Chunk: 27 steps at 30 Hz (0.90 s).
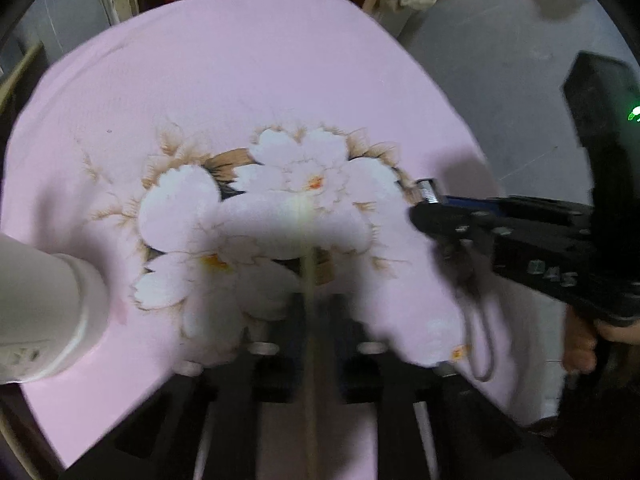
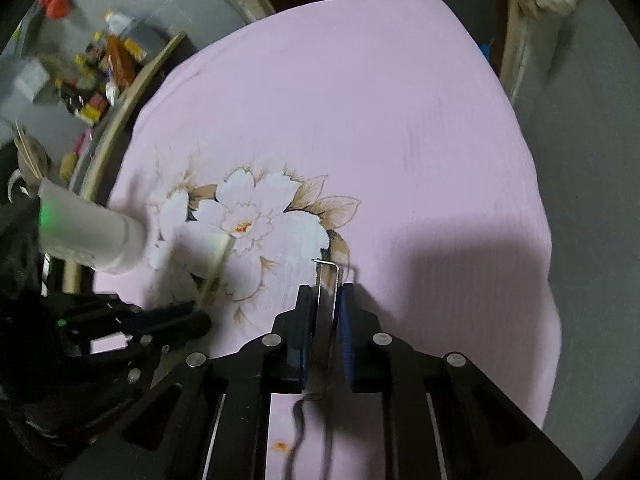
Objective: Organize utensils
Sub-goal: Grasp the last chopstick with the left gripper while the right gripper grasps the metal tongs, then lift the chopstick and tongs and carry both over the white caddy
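Note:
My left gripper (image 1: 308,300) is shut on a thin pale chopstick (image 1: 307,264) that points forward over the flowered pink cloth (image 1: 240,80). It also shows in the right wrist view (image 2: 218,264), held by the left gripper (image 2: 200,320). My right gripper (image 2: 326,292) is shut on a flat metal utensil (image 2: 326,280) with a squared end and a dark loop cord behind. The right gripper shows in the left wrist view (image 1: 424,208) at the right, above the cloth. A white cylindrical utensil holder (image 1: 44,312) lies at the left; in the right wrist view (image 2: 88,232) it holds sticks.
The pink cloth (image 2: 380,120) covers a round table. A cluttered shelf with small colourful items (image 2: 92,80) is at the far left. Grey floor (image 2: 592,160) lies beyond the table's right edge. A wooden post with tied cloth (image 2: 532,0) stands behind.

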{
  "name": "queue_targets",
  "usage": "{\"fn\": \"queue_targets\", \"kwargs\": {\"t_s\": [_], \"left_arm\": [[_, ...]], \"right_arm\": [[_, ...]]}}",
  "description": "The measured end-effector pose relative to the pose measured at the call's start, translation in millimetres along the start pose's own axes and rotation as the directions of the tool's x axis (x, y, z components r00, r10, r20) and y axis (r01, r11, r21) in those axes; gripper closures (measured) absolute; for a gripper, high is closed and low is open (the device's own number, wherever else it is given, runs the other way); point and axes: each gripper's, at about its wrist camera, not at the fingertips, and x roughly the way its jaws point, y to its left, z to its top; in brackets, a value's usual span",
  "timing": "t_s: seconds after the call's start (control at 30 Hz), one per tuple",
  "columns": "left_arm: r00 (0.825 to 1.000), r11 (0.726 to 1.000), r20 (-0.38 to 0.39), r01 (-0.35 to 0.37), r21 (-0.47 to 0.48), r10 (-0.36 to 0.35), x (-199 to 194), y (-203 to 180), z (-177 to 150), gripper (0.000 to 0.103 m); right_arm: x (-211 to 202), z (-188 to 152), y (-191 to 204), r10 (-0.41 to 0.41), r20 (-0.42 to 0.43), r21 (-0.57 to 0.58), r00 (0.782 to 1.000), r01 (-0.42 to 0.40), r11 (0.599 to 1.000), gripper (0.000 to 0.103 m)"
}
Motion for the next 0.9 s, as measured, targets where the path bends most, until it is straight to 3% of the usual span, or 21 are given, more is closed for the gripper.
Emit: {"fn": "queue_targets", "kwargs": {"t_s": [0.17, 0.27, 0.4, 0.47, 0.6, 0.87, 0.9], "left_arm": [[0.998, 0.997, 0.044, 0.037, -0.06, -0.035, -16, 22, -15, 0.098], [0.99, 0.993, 0.128, 0.077, -0.095, -0.064, -39, 32, -31, 0.098], [0.954, 0.992, 0.293, 0.092, -0.083, -0.064, -82, 36, -64, 0.098], [0.926, 0.993, 0.373, 0.097, -0.074, -0.063, -102, 37, -81, 0.098], [0.843, 0.991, 0.536, 0.102, -0.081, -0.043, -141, 46, -95, 0.098], [0.651, 0.986, 0.757, 0.084, -0.146, 0.056, -205, 68, -107, 0.098], [0.635, 0.985, 0.77, 0.077, -0.153, 0.07, -209, 71, -106, 0.098]], "right_arm": [[-31, -18, -2, 0.025, 0.115, 0.066, 0.993, -0.032, 0.997, 0.092], [-56, -38, 2, 0.038, 0.21, 0.09, 0.977, -0.058, 0.994, 0.092], [-83, -62, 15, 0.009, 0.318, 0.093, 0.948, -0.04, 0.995, 0.092], [-95, -73, 21, -0.024, 0.36, 0.086, 0.933, -0.008, 0.996, 0.092], [-109, -82, 39, -0.049, 0.413, 0.046, 0.909, 0.033, 0.998, 0.092], [-148, -84, 79, 0.018, 0.516, -0.087, 0.857, 0.032, 0.996, 0.092], [-151, -81, 86, 0.034, 0.528, -0.103, 0.848, 0.024, 0.994, 0.092]]}}
